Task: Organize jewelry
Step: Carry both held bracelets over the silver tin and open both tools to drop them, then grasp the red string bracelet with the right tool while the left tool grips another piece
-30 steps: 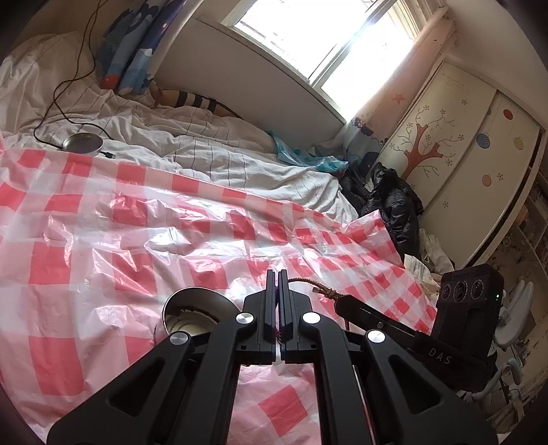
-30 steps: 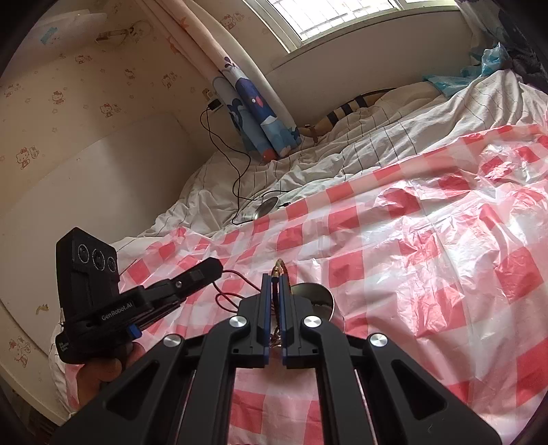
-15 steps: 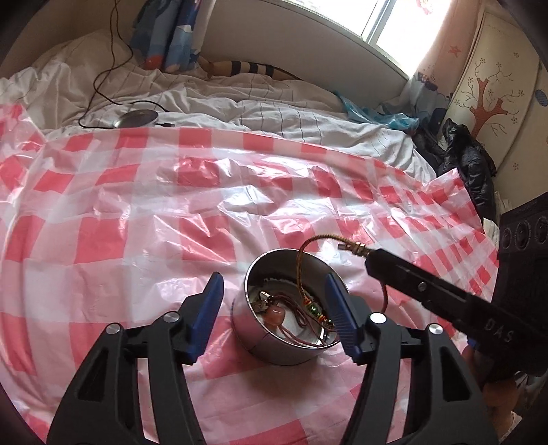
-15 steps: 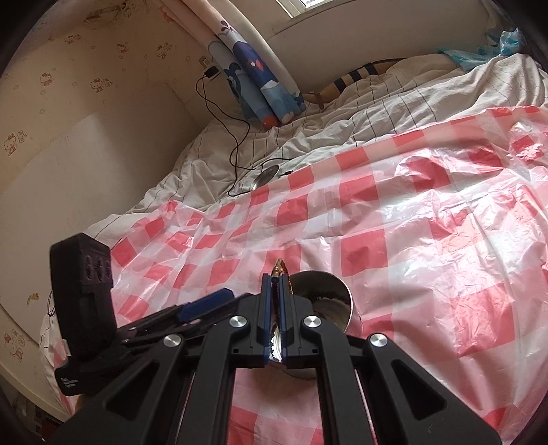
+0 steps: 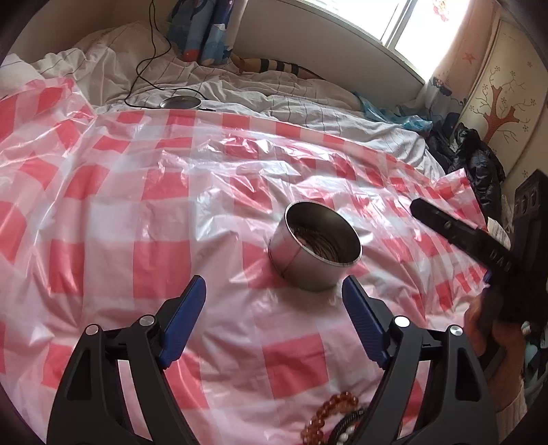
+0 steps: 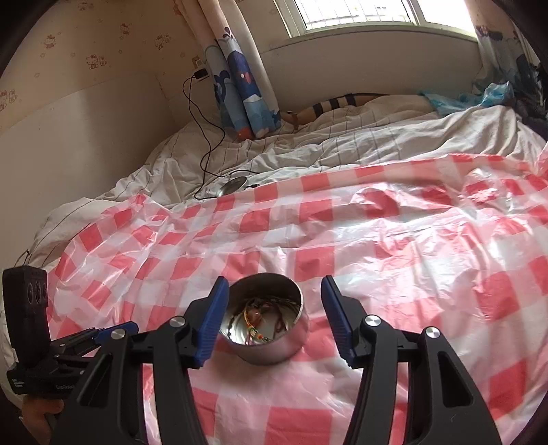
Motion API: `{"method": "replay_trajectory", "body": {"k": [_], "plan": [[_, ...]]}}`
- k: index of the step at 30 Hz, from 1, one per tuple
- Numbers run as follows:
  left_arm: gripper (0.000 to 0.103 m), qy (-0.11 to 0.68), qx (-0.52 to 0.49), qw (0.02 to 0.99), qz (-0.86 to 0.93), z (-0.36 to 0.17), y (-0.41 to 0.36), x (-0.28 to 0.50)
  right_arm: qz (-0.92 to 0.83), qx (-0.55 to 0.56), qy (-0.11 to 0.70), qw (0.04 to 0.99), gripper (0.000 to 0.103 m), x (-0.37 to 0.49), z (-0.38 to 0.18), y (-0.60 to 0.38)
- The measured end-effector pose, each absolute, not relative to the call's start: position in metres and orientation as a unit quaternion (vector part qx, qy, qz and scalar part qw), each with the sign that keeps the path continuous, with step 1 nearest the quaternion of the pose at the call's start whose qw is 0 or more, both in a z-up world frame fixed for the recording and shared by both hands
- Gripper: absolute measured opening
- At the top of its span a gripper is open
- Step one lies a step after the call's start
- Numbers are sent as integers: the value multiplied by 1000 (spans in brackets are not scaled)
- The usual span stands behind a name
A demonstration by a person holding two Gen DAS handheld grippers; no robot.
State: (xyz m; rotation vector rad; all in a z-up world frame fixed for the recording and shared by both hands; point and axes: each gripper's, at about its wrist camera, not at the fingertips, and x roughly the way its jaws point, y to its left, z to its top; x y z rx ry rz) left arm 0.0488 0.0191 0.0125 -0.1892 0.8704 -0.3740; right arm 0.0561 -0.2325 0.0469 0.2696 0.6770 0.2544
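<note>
A round metal tin (image 6: 265, 328) sits on the red-and-white checked plastic sheet (image 6: 394, 246) spread over the bed, well in from the sheet's edges, and holds a tangle of thin cord bracelets (image 6: 257, 320) with small beads. The right gripper (image 6: 274, 311) points down at the tin from just above it; its jaws have just been opening and stand apart on either side of the tin's rim, with the pads clear of it. The left gripper (image 5: 274, 308) is angled down toward the sheet on the near side of the tin; its jaws have also just been opening, stand wide apart and have nothing between them. Under its frame, toward the sheet's near edge, lie strands of amber-brown beads (image 5: 334, 410) and some pale ones. The plastic is thin, glossy and creased. Beyond its far edge lies rumpled white bedding with fine stripes (image 6: 342, 147), where a black cable (image 6: 202, 137) runs to a small round metal disc (image 6: 233, 186). A blue cartoon-print curtain (image 6: 239, 85) hangs below the bright window (image 6: 356, 13).
</note>
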Motion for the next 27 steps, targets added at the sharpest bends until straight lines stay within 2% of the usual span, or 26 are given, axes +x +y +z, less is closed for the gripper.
{"method": "replay_trajectory", "body": {"k": [3, 9, 11, 16, 21, 27], "plan": [[78, 416, -71, 882, -207, 7, 21, 12, 115, 131, 328, 928, 67, 6, 59, -246], [78, 416, -47, 870, -262, 2, 12, -22, 134, 152, 384, 901, 68, -94, 20, -256], [78, 410, -20, 862, -297, 4, 1, -33, 141, 159, 396, 894, 56, -114, 9, -252], [78, 395, 80, 853, -331, 1, -26, -58, 161, 69, 383, 907, 45, -123, 10, -209], [78, 412, 19, 857, -310, 2, 5, -48, 186, 3, 373, 909, 42, -118, 6, -175], [79, 412, -10, 865, -285, 4, 27, -41, 193, -24, 393, 899, 25, -107, -10, -159]]}}
